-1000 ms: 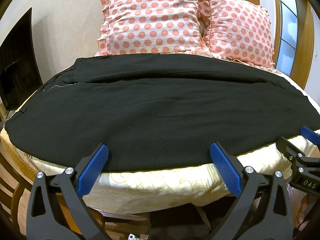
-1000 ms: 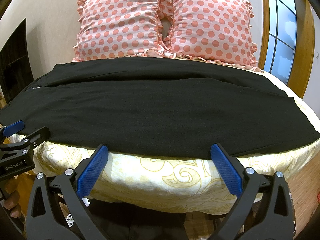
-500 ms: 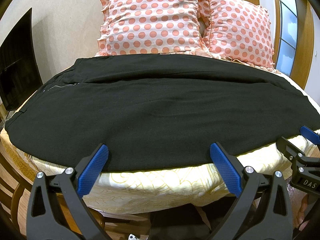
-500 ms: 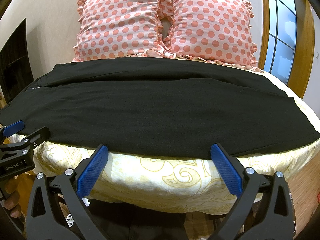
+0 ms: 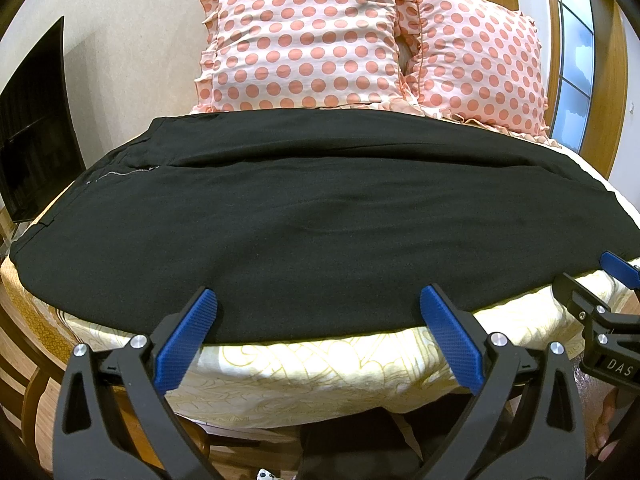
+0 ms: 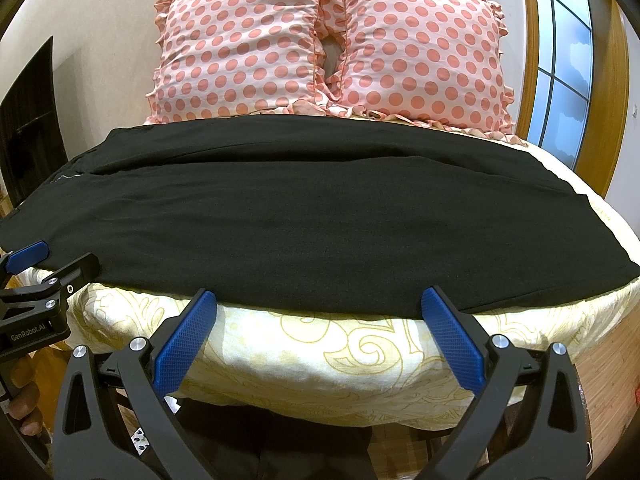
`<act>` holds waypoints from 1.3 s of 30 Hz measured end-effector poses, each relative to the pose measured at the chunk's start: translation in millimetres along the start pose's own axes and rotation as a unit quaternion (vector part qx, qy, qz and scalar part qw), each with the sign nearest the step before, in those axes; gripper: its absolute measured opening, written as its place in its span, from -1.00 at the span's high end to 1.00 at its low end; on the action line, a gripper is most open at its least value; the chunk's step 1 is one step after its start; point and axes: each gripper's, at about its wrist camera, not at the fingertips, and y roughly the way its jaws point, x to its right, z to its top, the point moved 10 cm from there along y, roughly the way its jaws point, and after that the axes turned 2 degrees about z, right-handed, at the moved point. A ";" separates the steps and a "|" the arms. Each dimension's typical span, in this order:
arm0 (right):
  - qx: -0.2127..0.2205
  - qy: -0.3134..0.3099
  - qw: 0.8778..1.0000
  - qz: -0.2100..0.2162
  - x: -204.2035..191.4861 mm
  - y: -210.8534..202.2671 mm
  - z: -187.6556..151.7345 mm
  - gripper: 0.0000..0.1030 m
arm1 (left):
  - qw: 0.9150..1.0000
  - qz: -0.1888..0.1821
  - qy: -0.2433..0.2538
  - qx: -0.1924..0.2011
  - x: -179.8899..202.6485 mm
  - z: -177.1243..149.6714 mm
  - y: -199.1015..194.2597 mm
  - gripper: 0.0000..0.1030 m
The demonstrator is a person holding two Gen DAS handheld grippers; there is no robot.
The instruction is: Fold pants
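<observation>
Black pants (image 5: 320, 216) lie flat across the bed, waistband and zipper (image 5: 124, 172) at the left, leg ends at the right; they also fill the right wrist view (image 6: 320, 220). My left gripper (image 5: 318, 320) is open and empty, hovering at the pants' near edge. My right gripper (image 6: 318, 318) is open and empty at the near edge further right. Each gripper shows in the other's view: the right one at the right edge (image 5: 600, 304), the left one at the left edge (image 6: 44, 276).
The bed (image 6: 320, 356) has a cream sheet with a yellow pattern. Two pink polka-dot pillows (image 5: 304, 40) (image 6: 420, 52) lean on the wall behind the pants. A dark screen (image 5: 32, 128) stands at the left, a window (image 6: 564, 68) at the right.
</observation>
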 end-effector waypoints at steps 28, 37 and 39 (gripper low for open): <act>0.000 0.000 1.000 0.000 1.1 0.8 0.0 -0.97 | 1.000 0.000 0.001 0.001 0.0 0.2 -0.1 -0.97; 0.003 -0.010 1.000 0.012 4.1 5.6 -3.4 -0.97 | 1.000 -0.001 0.003 -0.002 -0.7 -0.1 -0.2 -0.97; -0.001 -0.013 1.000 0.024 3.7 6.7 -2.7 -0.97 | 1.000 -0.005 0.004 -0.008 0.0 0.9 1.8 -0.97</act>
